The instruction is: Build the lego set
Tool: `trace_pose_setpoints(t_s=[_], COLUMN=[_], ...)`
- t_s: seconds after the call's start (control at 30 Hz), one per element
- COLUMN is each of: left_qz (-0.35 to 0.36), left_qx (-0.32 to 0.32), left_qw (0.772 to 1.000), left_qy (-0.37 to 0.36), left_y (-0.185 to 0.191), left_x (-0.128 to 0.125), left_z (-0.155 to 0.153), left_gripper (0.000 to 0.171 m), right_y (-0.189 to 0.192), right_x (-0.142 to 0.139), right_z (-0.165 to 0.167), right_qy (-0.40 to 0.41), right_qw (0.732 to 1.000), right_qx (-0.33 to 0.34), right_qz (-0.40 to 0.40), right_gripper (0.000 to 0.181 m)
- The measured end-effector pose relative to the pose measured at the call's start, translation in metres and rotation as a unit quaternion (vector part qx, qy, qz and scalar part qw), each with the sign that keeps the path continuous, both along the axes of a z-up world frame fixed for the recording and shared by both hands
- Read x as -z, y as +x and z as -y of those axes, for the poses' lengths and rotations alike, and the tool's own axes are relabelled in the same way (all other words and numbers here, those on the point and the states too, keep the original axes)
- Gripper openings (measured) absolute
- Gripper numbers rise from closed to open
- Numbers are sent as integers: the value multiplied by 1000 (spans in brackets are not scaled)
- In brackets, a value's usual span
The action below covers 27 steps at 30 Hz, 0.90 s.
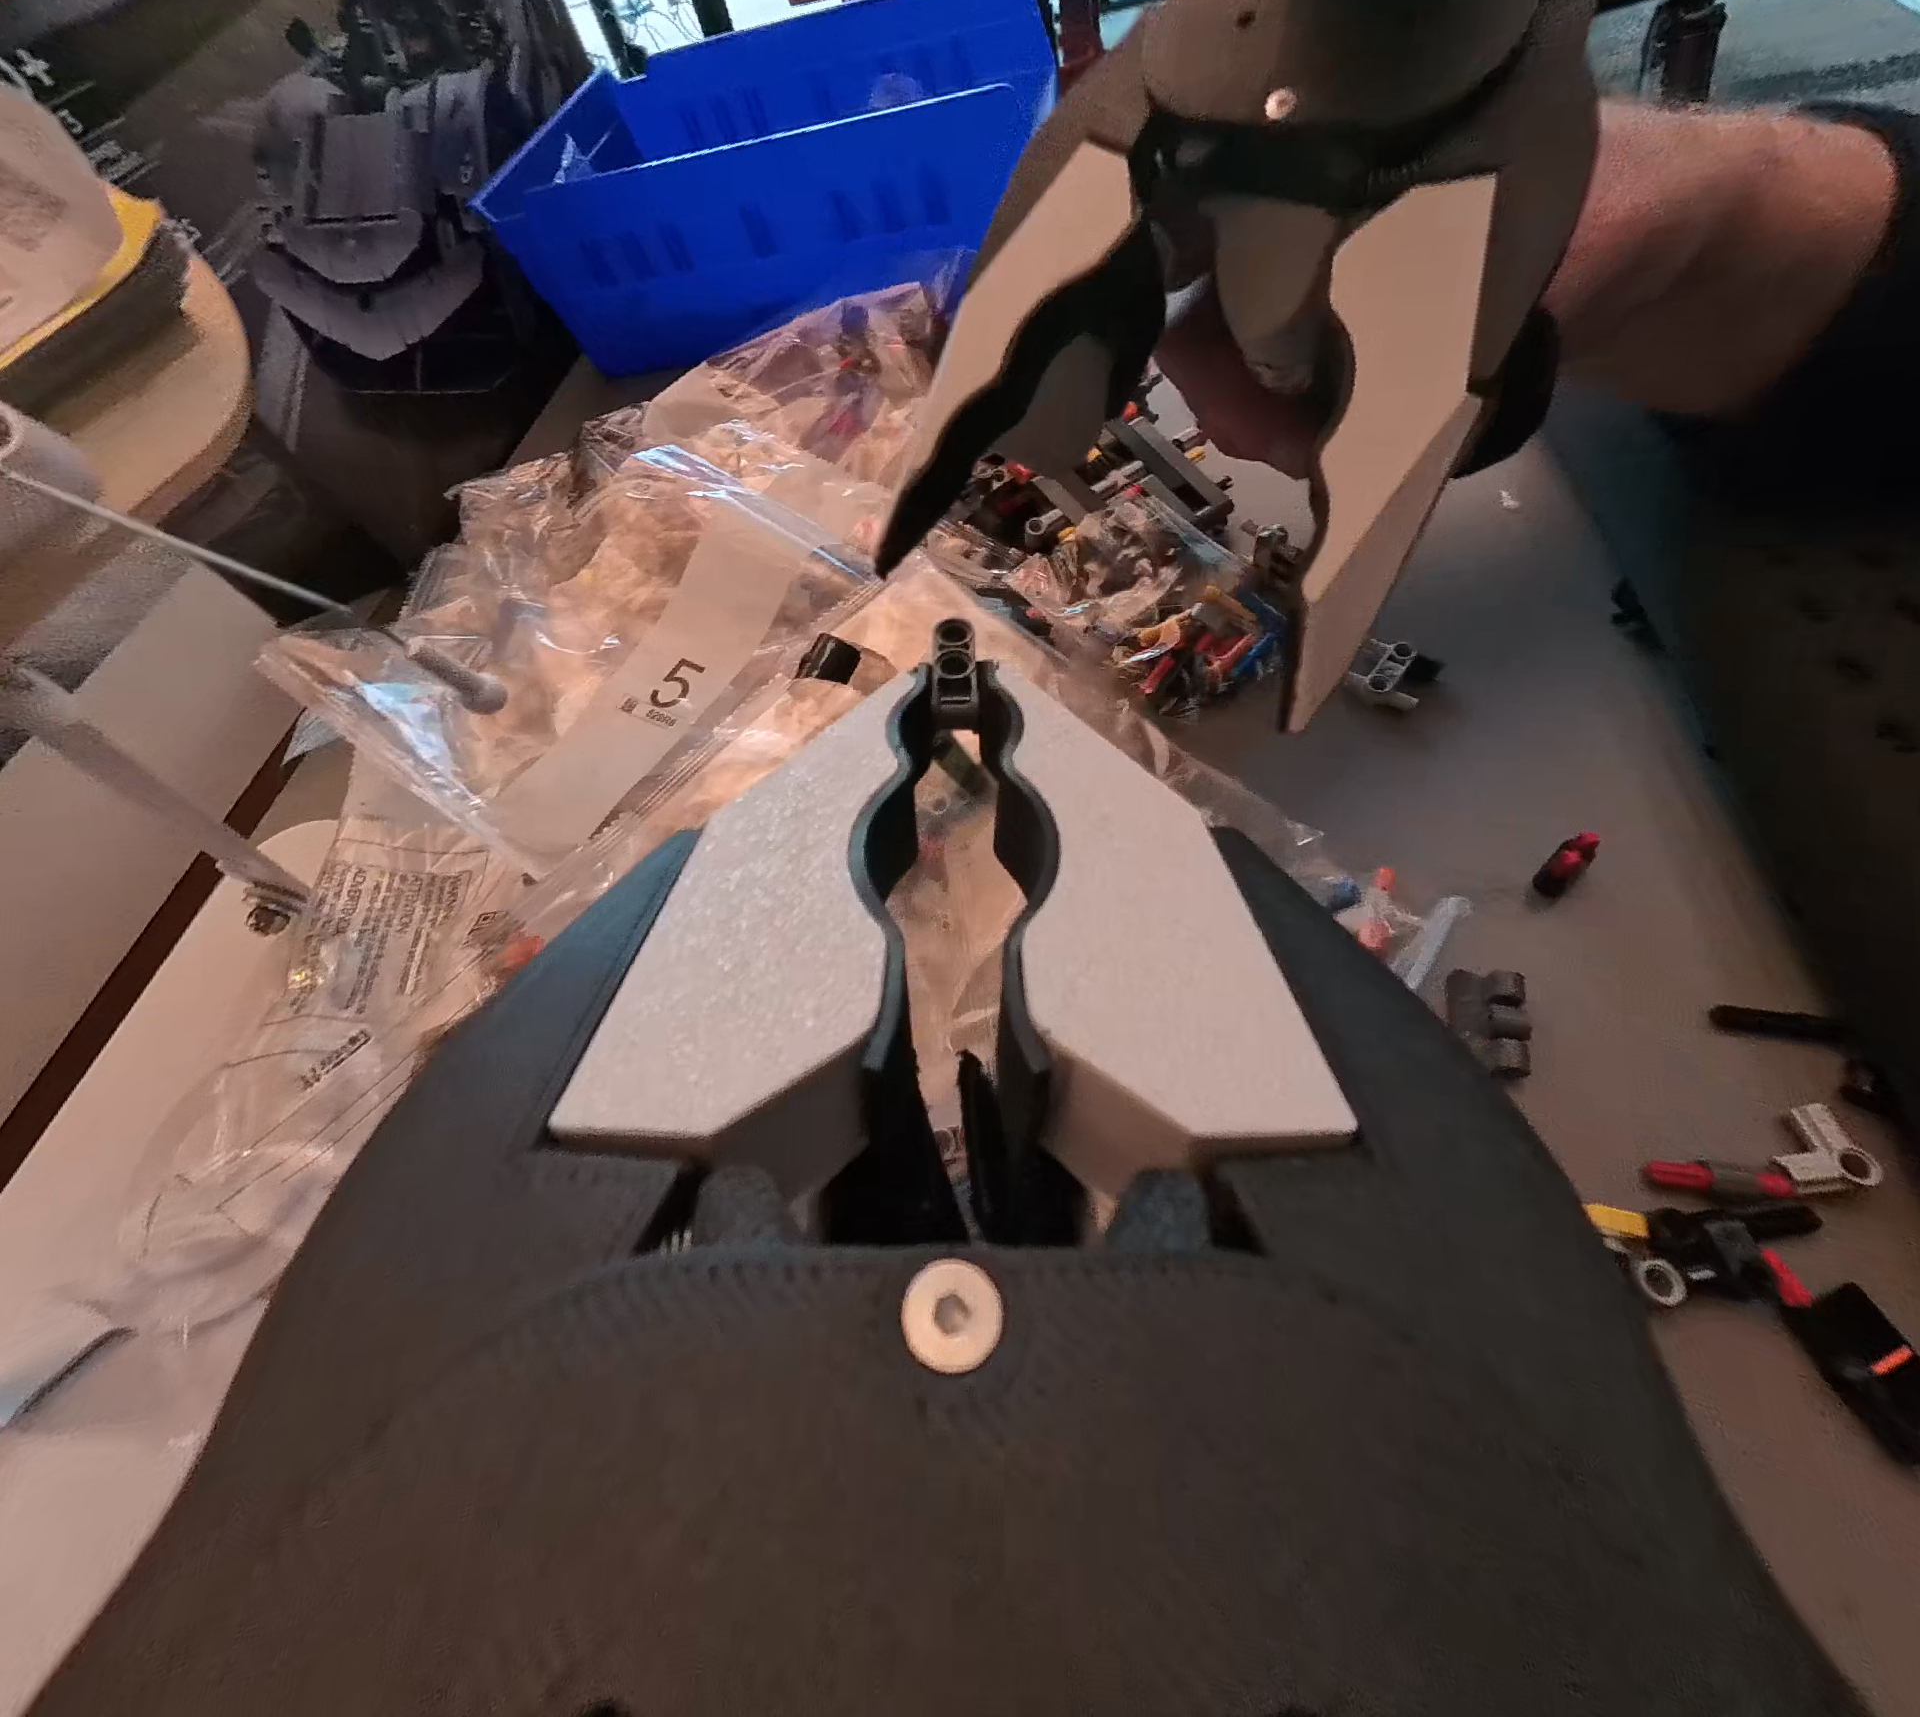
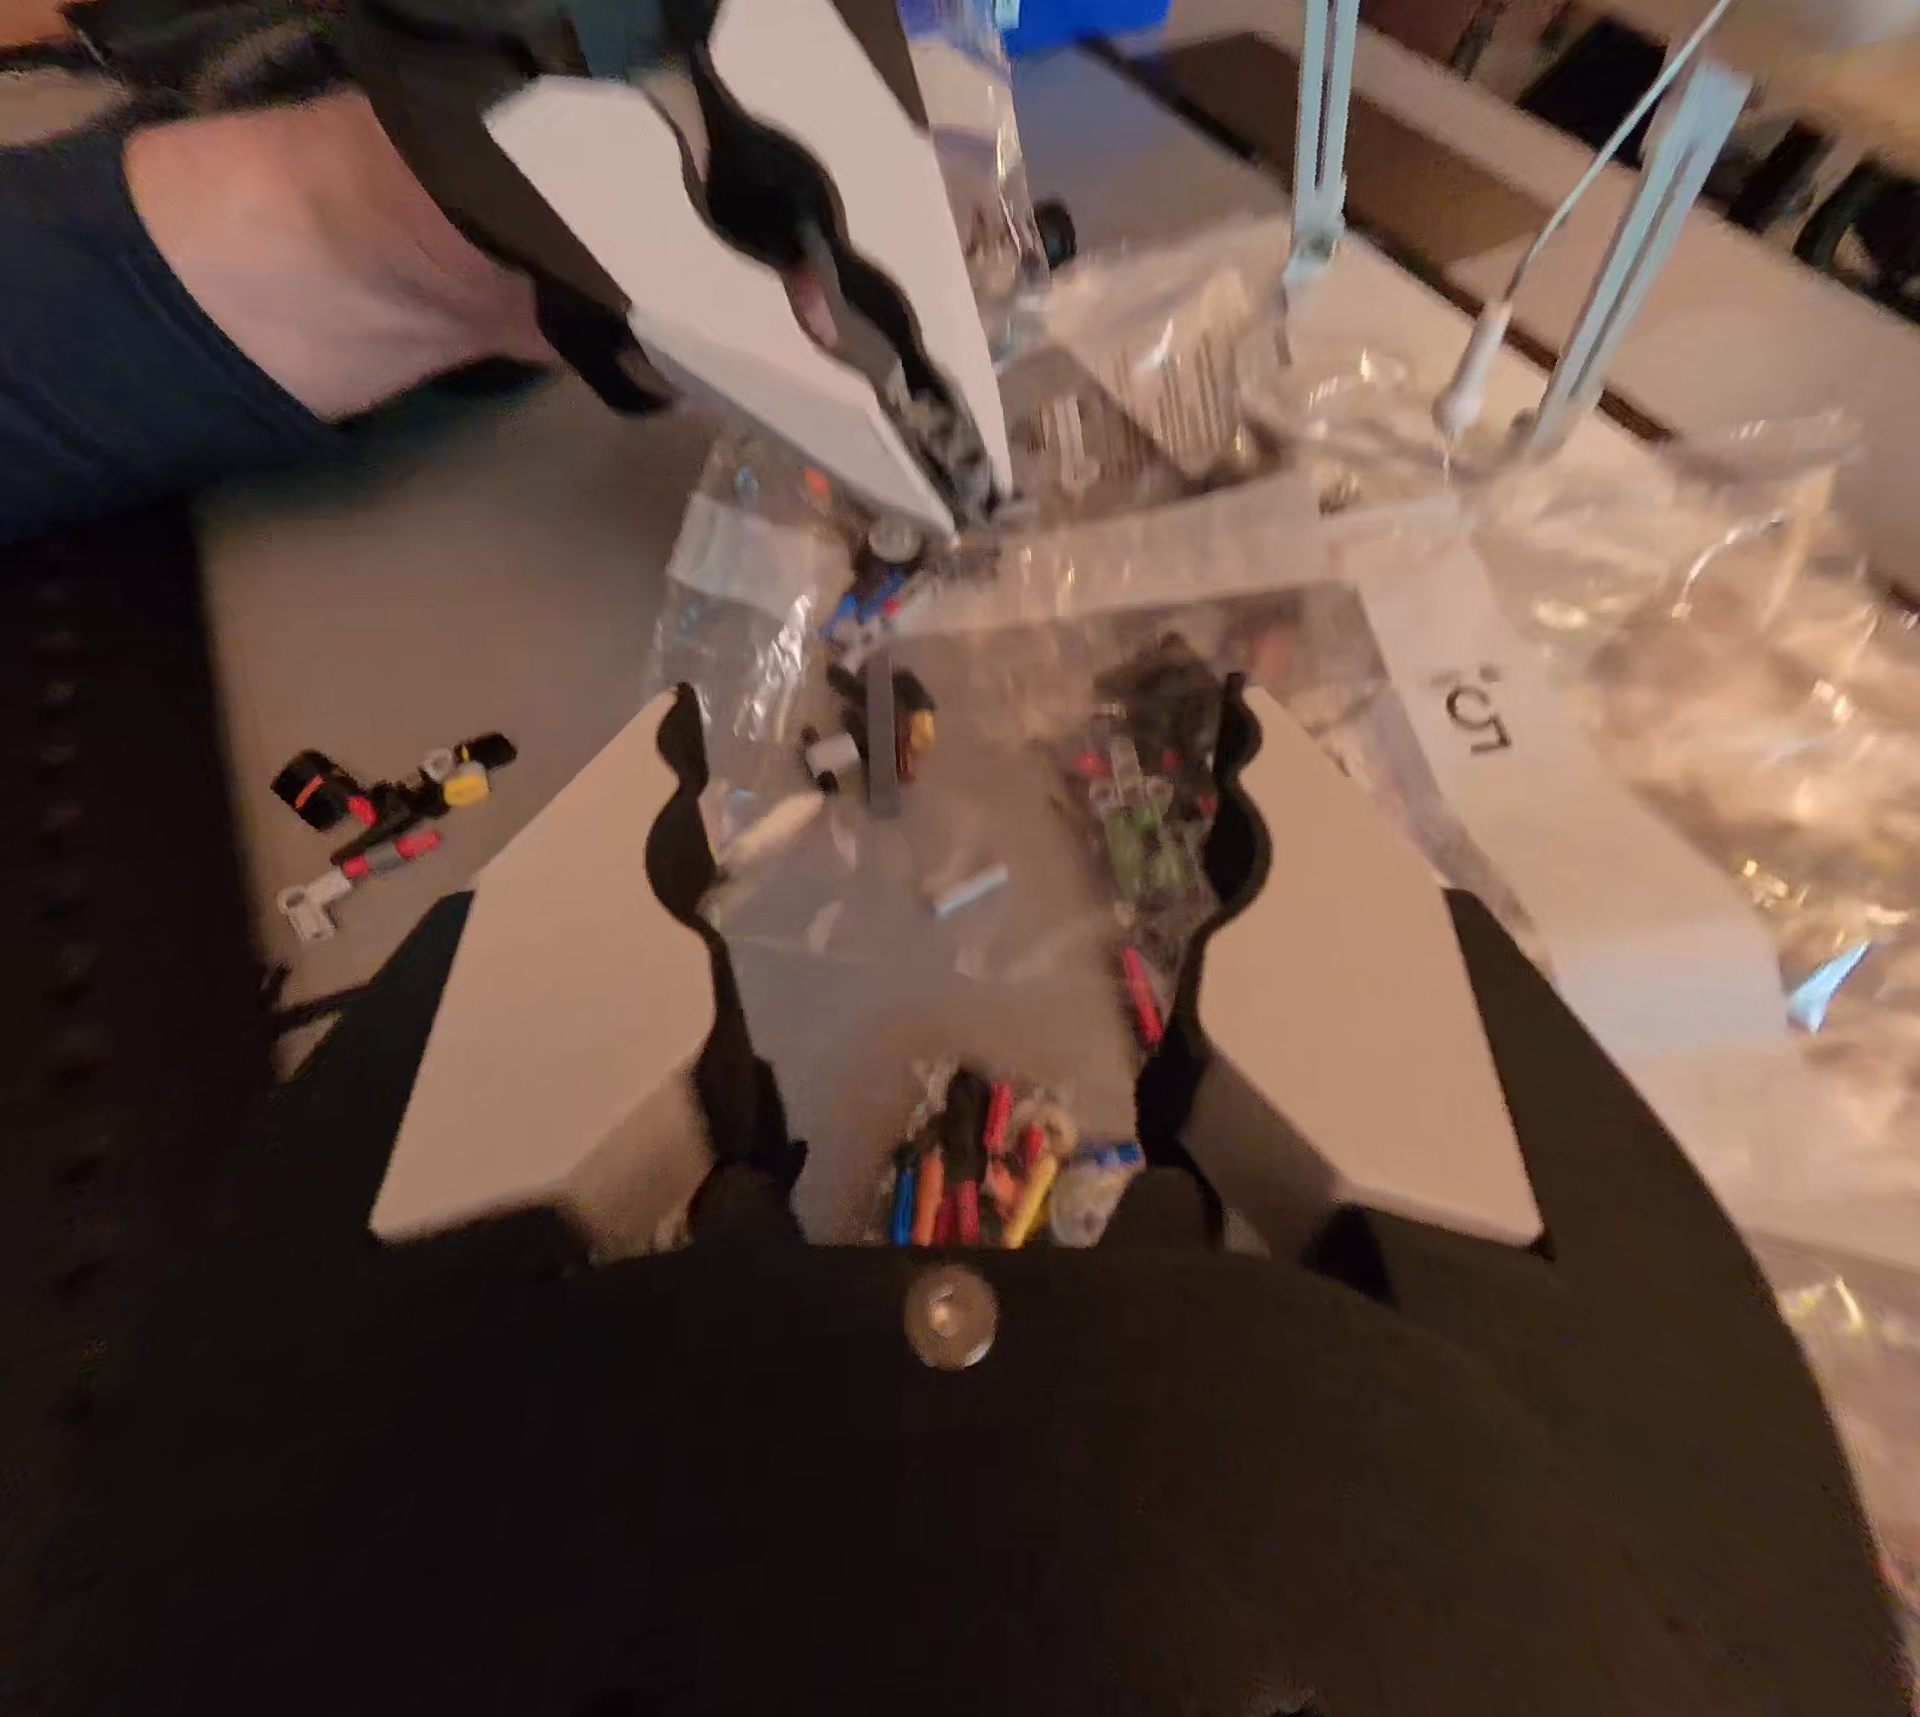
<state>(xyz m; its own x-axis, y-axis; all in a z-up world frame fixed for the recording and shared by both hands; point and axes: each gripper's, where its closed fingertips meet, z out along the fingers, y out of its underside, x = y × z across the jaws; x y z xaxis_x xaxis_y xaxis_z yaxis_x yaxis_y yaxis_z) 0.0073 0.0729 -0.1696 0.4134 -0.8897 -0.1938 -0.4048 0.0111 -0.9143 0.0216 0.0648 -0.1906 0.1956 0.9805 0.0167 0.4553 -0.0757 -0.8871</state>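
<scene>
My left gripper [image 1: 956, 693] is shut on a small black connector piece [image 1: 957, 644] with round holes and holds it above the plastic bags. It also shows in the right wrist view [image 2: 971, 504], blurred and pointing down. My right gripper [image 2: 956, 699] is open and empty above a pile of small coloured pins [image 2: 977, 1168]. In the left wrist view the right gripper [image 1: 1091, 641] hangs open just beyond the held piece, over the loose parts [image 1: 1195, 628]. A small black, red and yellow sub-assembly [image 1: 1714, 1252] lies on the grey mat, and it shows in the right wrist view too [image 2: 384, 794].
Clear plastic part bags [image 1: 644, 587], one with a white numbered strip [image 2: 1475, 732], cover the left side. A blue bin [image 1: 769, 202] and the set's box [image 1: 260, 57] stand behind them. Loose parts [image 1: 1491, 1018] lie on the grey mat [image 1: 1351, 836]. A person's arm [image 1: 1714, 254] holds the right gripper. The grippers are tip to tip, or close to it.
</scene>
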Motion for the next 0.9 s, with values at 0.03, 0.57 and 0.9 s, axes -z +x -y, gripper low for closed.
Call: trace_pose_setpoints(t_s=[0.03, 0.57, 0.9], left_qz=[2, -9, -8], left_qx=[-3, -7, -6], left_qw=[1000, 1000, 1000], left_qy=[-2, -11, -13], left_y=[-1, -4, -3], left_x=[0, 7, 7], left_z=[-1, -4, -4], left_gripper=[6, 6, 6], right_y=[3, 1, 10], right_x=[8, 80, 82], right_z=[-1, -26, -22], right_qy=[-5, 22, -71], right_qw=[1000, 971, 956], right_qx=[2, 148, 192], right_qz=[17, 186, 208], right_gripper=[98, 77, 97])
